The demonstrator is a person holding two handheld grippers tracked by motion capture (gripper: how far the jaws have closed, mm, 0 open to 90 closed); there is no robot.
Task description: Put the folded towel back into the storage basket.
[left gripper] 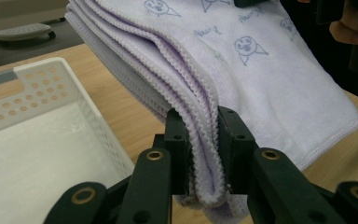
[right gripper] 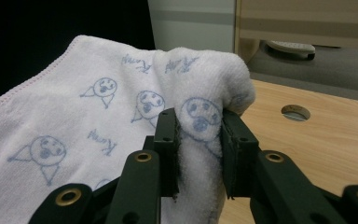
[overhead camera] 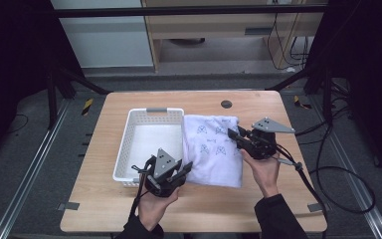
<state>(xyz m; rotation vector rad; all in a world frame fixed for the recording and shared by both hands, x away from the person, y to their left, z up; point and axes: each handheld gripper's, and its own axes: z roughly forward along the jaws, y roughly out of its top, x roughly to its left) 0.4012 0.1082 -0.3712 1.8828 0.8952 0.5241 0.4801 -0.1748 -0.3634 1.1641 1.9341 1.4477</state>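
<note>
**Folded towel pinched at two edges, beside the basket**

Left gripper: fingers closed on the near-left corner of the folded lilac terry towel with blue cartoon faces. In the left gripper view several stacked scalloped edges of the towel are squeezed between the two black pads, and the cloth runs up and away from the fingers, to the right beyond them.

Right gripper: fingers closed on a bunched fold of the same towel at its far-right side. In the right gripper view the fold bulges above the pads and the rest of the cloth spreads to the left of the fingers.

Towel position: between the two grippers, hanging from the grips rather than lying flat; from the high view I cannot tell how much of it touches the light wooden desk.

White perforated plastic basket: on the desk just to the left of the left fingers, its right wall next to the towel's left edge. In the left gripper view its rim lies left of the fingers.

Round cable hole in the desk: to the right beyond the right fingers.
</note>
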